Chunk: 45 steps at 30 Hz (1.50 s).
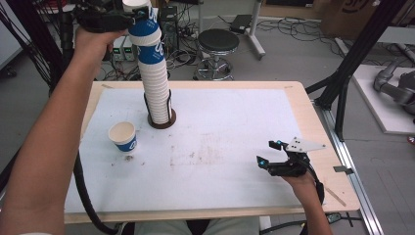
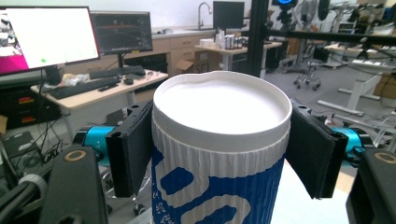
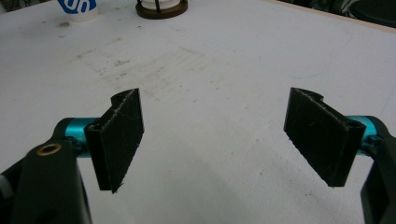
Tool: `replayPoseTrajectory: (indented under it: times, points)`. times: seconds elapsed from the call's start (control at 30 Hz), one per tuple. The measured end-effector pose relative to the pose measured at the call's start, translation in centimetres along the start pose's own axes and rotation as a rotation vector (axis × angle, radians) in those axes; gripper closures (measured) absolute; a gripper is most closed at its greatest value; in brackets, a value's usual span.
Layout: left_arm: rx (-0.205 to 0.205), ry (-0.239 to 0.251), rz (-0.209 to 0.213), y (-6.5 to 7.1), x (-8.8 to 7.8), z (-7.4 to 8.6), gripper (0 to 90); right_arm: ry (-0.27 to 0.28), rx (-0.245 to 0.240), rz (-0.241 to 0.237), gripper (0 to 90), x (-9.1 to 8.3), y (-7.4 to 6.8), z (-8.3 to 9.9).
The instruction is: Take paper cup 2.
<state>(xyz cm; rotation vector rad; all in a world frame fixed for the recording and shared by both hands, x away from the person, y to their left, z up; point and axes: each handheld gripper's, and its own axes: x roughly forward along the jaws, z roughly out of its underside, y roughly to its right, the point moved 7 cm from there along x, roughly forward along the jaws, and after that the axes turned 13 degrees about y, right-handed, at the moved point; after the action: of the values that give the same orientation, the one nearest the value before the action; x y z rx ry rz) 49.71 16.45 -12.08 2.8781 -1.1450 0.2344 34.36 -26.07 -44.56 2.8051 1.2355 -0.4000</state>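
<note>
A tall stack of blue-and-white paper cups (image 1: pixel 155 83) rises from a dark round holder (image 1: pixel 162 121) at the table's back left. My left gripper (image 1: pixel 131 18) is raised to the top of the stack and shut on the topmost cup (image 2: pixel 219 107). Its black pads (image 2: pixel 130 149) press the cup's ribbed sides just under the rim. A single cup (image 1: pixel 123 135) stands upright on the white mat, left of the holder. My right gripper (image 1: pixel 266 152) rests open near the table's front right, with nothing between its fingers (image 3: pixel 119 140).
The white mat (image 1: pixel 220 127) covers most of the wooden table and is stained near its middle. The single cup (image 3: pixel 77 7) and the holder base (image 3: pixel 161 9) lie far ahead in the right gripper view. A stool (image 1: pixel 218 44) stands behind the table.
</note>
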Motion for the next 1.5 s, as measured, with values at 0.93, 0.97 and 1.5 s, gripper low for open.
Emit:
replayPoseTrajectory:
  times: [0.93,0.97,1.5]
  points:
    - [-0.046,-0.014,0.384,11.9,-0.7,5.7,29.3,0.012,0.002,-0.015,20.5,0.2,-0.5,-0.3]
    - [-0.051,-0.014,0.395,12.2,-0.7,6.3,29.3,0.012,0.004,-0.016,20.5,0.2,-0.5,-0.3]
    - [-0.113,-0.046,0.492,15.7,-2.3,15.9,29.3,0.005,0.006,-0.022,20.5,0.4,-0.6,-0.2]
